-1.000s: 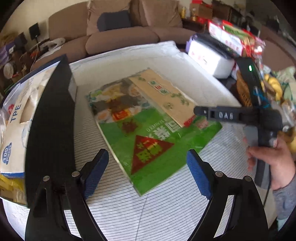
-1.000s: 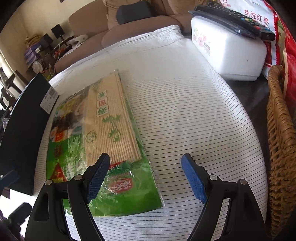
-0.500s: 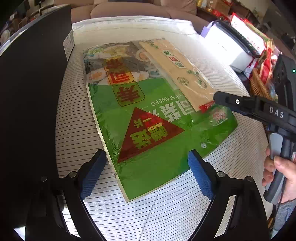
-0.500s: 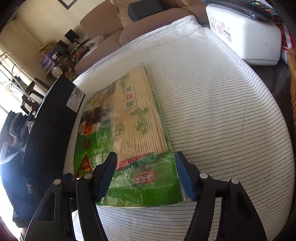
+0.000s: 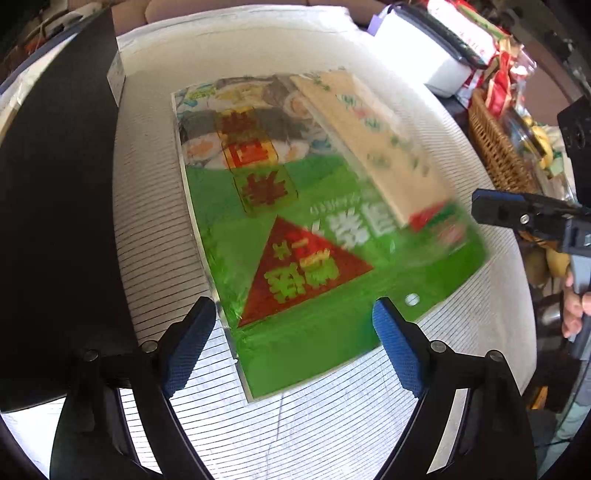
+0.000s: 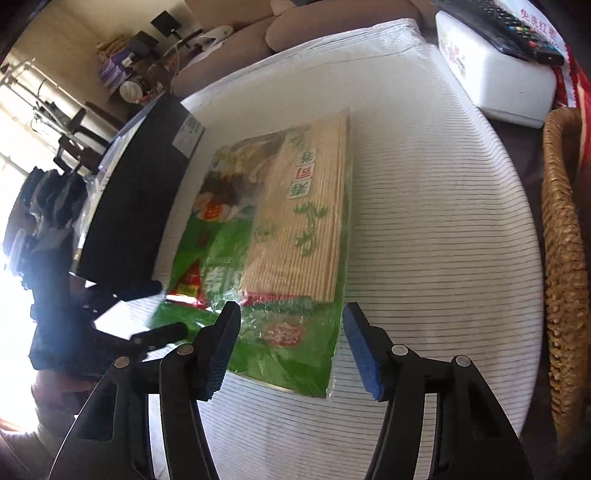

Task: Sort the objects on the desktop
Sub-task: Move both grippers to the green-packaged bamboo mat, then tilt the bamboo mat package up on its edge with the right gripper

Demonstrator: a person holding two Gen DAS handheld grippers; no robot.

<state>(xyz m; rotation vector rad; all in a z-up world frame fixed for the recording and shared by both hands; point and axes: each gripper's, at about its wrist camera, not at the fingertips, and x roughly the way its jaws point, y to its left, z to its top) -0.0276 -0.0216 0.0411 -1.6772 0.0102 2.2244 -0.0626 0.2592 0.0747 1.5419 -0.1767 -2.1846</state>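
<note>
Both jaws spread wide, the left gripper (image 5: 295,347) and right gripper (image 6: 291,349) flank the near edge of the seaweed packet (image 5: 314,236).

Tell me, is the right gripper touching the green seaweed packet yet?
Cannot tell. In the right wrist view the right gripper is open and its pads straddle the green seaweed packet's near end, but no view shows contact or a gap plainly.

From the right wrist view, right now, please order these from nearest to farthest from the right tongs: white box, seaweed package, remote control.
1. Seaweed package: its near edge lies between the open right tongs.
2. White box: far right, beyond the striped cloth.
3. Remote control: on top of the box, farthest.
</note>
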